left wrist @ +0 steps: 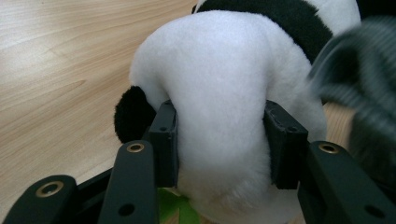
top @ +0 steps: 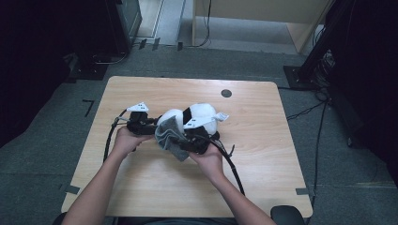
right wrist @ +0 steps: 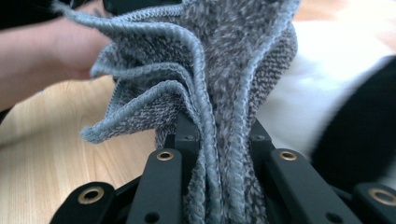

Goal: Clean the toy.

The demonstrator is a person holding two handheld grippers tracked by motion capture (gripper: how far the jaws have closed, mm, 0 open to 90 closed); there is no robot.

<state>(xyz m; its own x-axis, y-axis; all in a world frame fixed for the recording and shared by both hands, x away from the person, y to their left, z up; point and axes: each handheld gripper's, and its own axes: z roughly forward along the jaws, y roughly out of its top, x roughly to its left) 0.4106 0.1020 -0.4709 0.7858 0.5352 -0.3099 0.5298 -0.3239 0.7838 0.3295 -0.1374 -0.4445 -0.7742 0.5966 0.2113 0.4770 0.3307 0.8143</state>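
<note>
Plush black-and-white panda toy (top: pixel 199 117) sits near the middle of the pale wooden table (top: pixel 263 154), and both tools are on it. The left gripper (left wrist: pixel 219 140) has its 2 jaws squeezed into the toy's soft white body, pinching a thick fold of plush between the pads. The right gripper (right wrist: pixel 217 140) has its jaws pressed together on a bunched grey knitted cloth (right wrist: pixel 205 79), which hangs against the toy's front in the high view (top: pixel 171 136).

Trouble from here, I'd say, comes from the cloth: it is gathered in folds, so a tug could pull 1 layer free and let the rest slide out. The plush gives under pressure too, and the left hold could creep off if the toy is dragged sideways. What the cloth is meant to do on the toy is hard to tell, since the right gripper view is blurred at its right side.

Room is generous: bare wood lies all round, the table's edges are well apart from the toy, and a small dark round hole (top: pixel 226 93) sits beyond it.
</note>
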